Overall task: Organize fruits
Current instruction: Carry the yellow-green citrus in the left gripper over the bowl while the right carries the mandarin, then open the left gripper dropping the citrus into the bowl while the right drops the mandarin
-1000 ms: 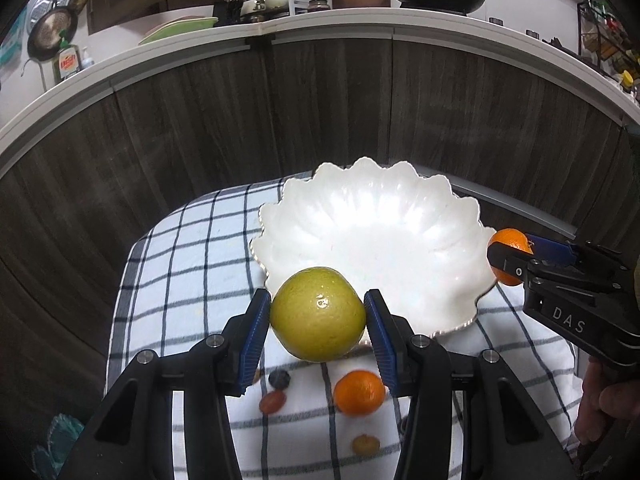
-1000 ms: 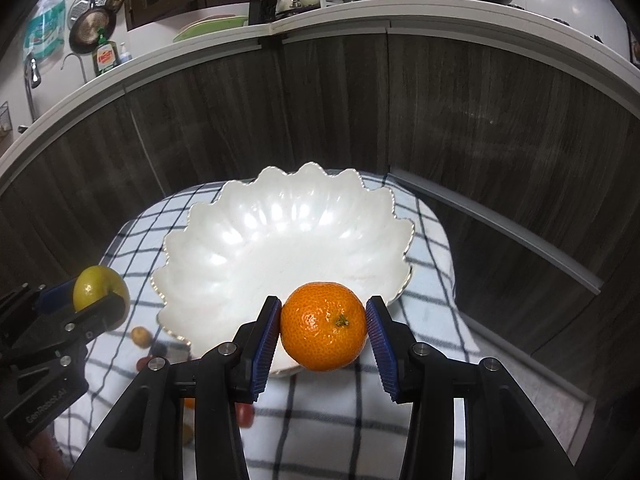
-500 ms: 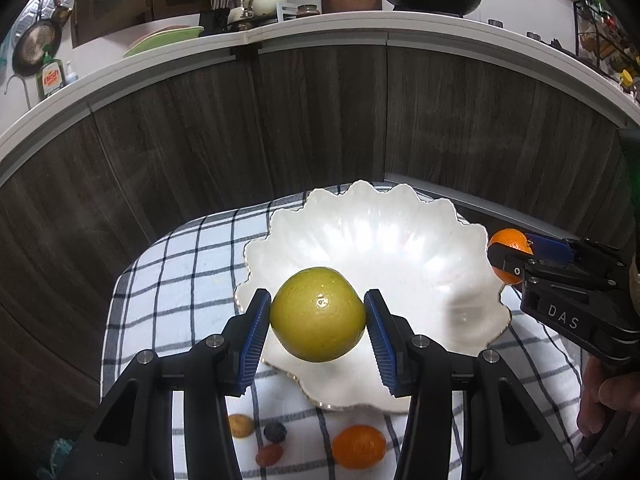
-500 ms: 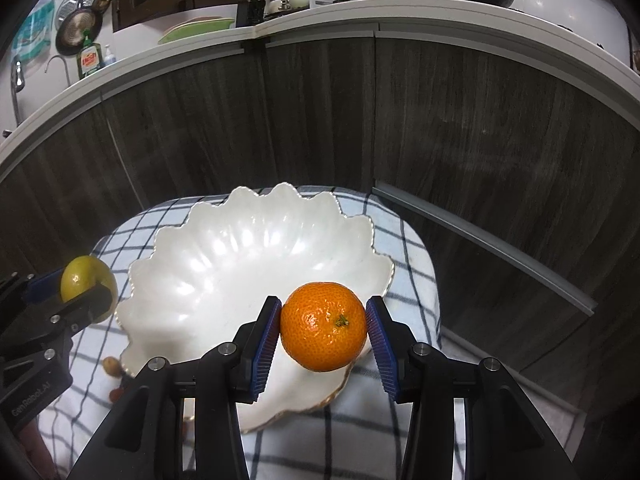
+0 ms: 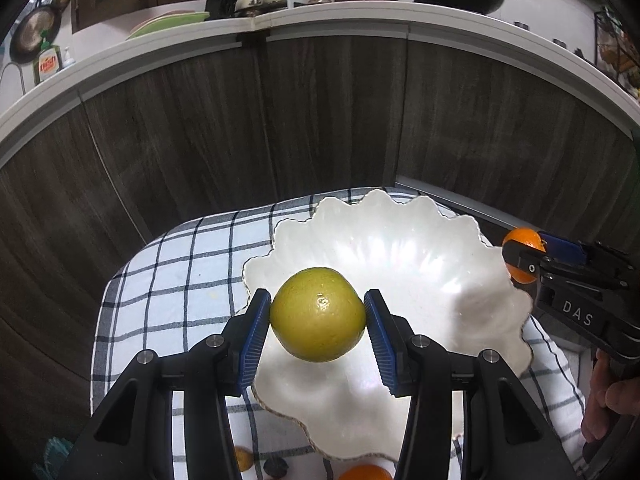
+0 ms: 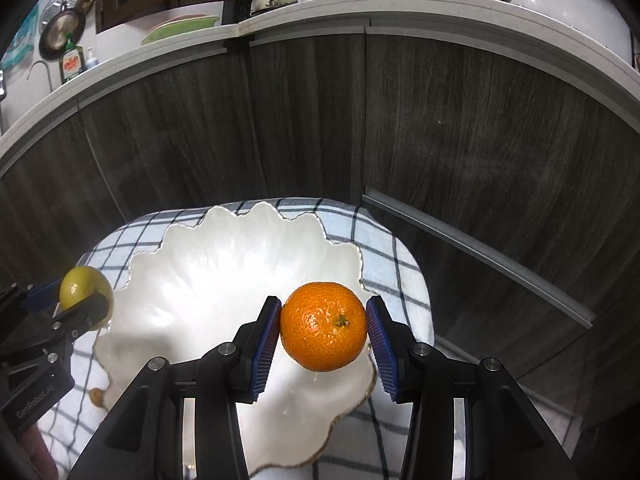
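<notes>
Gripping a glossy yellow-green fruit and a dimpled orange mandarin, both jaws closed

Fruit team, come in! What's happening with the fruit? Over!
Left gripper shut on green fruit, right gripper shut on orange. Both over the empty white bowl. Nothing in the way.

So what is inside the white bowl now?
Nothing lies on the visible part of the white bowl; the green fruit and orange, held above, cover some of it.
</notes>
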